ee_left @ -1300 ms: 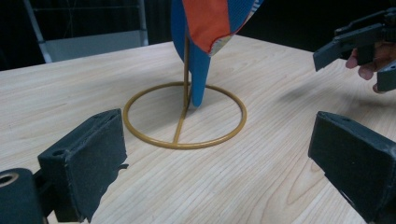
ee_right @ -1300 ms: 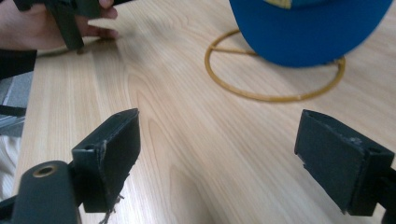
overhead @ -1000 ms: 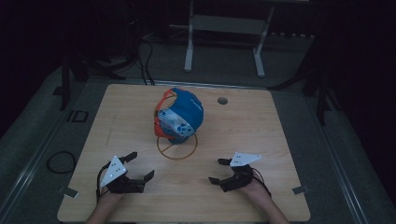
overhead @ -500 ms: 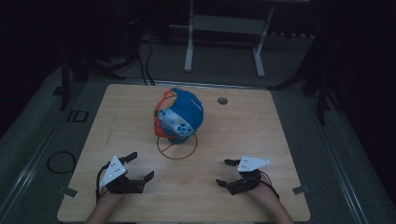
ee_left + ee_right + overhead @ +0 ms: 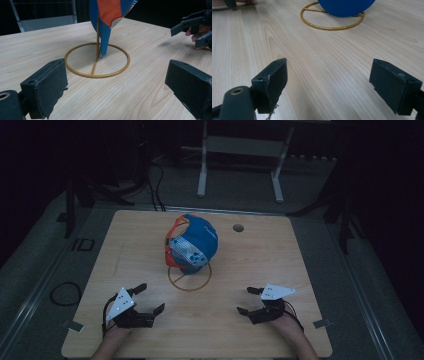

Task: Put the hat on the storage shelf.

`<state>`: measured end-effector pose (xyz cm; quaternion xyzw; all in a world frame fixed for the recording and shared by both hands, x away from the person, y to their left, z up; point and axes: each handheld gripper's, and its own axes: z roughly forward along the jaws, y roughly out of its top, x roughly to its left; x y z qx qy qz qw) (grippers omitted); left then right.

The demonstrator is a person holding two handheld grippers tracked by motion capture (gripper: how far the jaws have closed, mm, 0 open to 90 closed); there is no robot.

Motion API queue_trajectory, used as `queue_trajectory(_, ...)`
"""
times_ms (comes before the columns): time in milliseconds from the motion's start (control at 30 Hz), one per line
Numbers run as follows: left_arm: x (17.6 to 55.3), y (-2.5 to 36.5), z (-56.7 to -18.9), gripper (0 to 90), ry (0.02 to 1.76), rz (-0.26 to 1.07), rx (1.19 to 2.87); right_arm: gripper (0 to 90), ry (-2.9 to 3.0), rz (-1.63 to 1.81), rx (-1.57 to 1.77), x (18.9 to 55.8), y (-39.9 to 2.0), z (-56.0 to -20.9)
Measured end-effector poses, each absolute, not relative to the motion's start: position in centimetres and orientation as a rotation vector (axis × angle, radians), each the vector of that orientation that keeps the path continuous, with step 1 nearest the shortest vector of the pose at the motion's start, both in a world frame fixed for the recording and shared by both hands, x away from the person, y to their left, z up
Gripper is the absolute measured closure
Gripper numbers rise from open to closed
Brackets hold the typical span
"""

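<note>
high view: a blue and orange cap point(image 5: 192, 244) sits on a gold wire stand point(image 5: 190, 277) mid table point(image 5: 300, 265); left hand-held gripper point(image 5: 150, 299) and right hand-held gripper point(image 5: 246, 300) rest near the front edge, both released. left gripper view: the stand's ring lies ahead between spread jaws. right gripper view: jaws wide apart, ring beyond.

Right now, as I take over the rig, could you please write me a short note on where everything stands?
Left gripper: jaws open, empty, low over the near-left of the light wooden table.
Right gripper: jaws open, empty, at the near-right.
Blue and orange fabric cap: hangs on the thin yellow wire stand with a ring base, mid-table, apart from both grippers.
Done: nothing that I can see; the cap is untouched.
Left: probably reach in and take the cap off the stand.
</note>
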<state>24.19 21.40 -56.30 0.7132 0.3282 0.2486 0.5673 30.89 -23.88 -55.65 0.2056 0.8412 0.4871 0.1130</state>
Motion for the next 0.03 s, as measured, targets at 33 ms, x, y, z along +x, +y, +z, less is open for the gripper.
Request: queue_trajectory(33, 24.19, 21.4, -56.3, 4.4, 0.771, 0.584, 1.676, 14.8, 2.47, 1.426, 0.602, 30.88, -23.83, -55.67)
